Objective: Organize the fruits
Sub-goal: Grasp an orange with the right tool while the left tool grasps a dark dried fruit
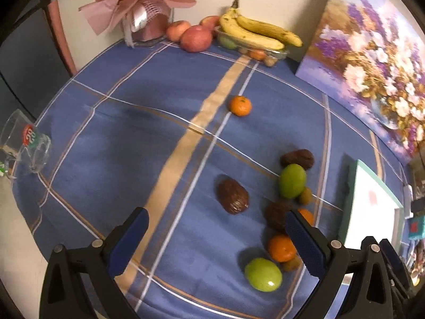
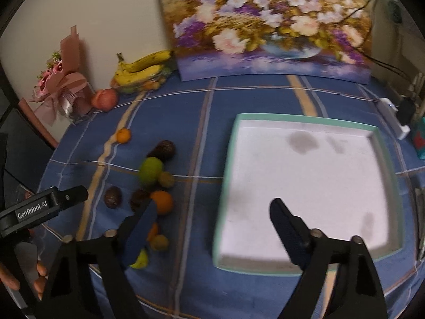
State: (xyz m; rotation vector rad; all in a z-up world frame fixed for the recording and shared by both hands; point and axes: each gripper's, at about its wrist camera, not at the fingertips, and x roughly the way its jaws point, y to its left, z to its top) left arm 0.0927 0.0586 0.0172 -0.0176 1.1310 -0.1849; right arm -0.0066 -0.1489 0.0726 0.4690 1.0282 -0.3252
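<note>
Loose fruit lies on the blue checked cloth: a brown avocado [image 1: 233, 196], a green apple [image 1: 292, 180], a second avocado [image 1: 297, 158], an orange [image 1: 281, 247], another green apple [image 1: 263, 273] and a lone mandarin [image 1: 240, 105]. My left gripper [image 1: 220, 242] hovers open above them, its right finger [image 1: 305, 244] over the cluster, nothing between the pads. My right gripper [image 2: 215, 228] is open and holds nothing. Its left finger [image 2: 140, 234] hangs over the fruit cluster [image 2: 151, 171], its right one over the white tray [image 2: 305, 121] with a teal rim.
Bananas [image 1: 255, 32] rest on a glass dish at the back wall beside red apples [image 1: 196, 38] and a pink bouquet [image 1: 143, 5]. A flower painting [image 2: 265, 26] leans on the wall. A glass mug [image 1: 29, 146] stands at the left edge. A hand [image 2: 37, 273] holds the left tool.
</note>
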